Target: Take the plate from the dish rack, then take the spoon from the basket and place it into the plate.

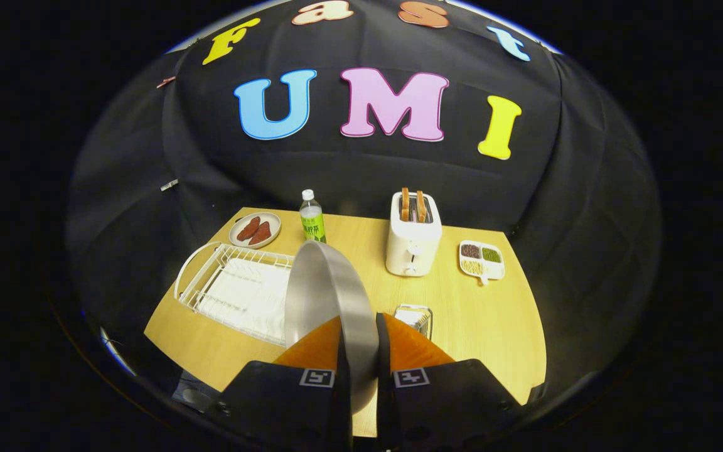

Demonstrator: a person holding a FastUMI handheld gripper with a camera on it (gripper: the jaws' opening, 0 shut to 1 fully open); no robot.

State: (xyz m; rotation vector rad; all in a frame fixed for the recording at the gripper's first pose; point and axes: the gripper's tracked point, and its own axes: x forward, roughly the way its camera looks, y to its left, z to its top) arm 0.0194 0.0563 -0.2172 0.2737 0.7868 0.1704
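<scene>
My gripper [359,336] is shut on a round silver metal plate [324,295], held on edge between the two orange fingers [311,348] and lifted above the wooden table [487,320]. The white wire dish rack [236,290] lies to the left of the plate and below it, with nothing standing in it. A small wire basket [414,317] sits just beyond the right finger, partly hidden by it; I cannot make out the spoon inside.
A white toaster [413,235] with two bread slices stands beyond the basket. A green-labelled bottle [312,217] and a small dish of reddish food [255,230] sit at the table's far left. A divided white tray of beans [481,260] lies right of the toaster.
</scene>
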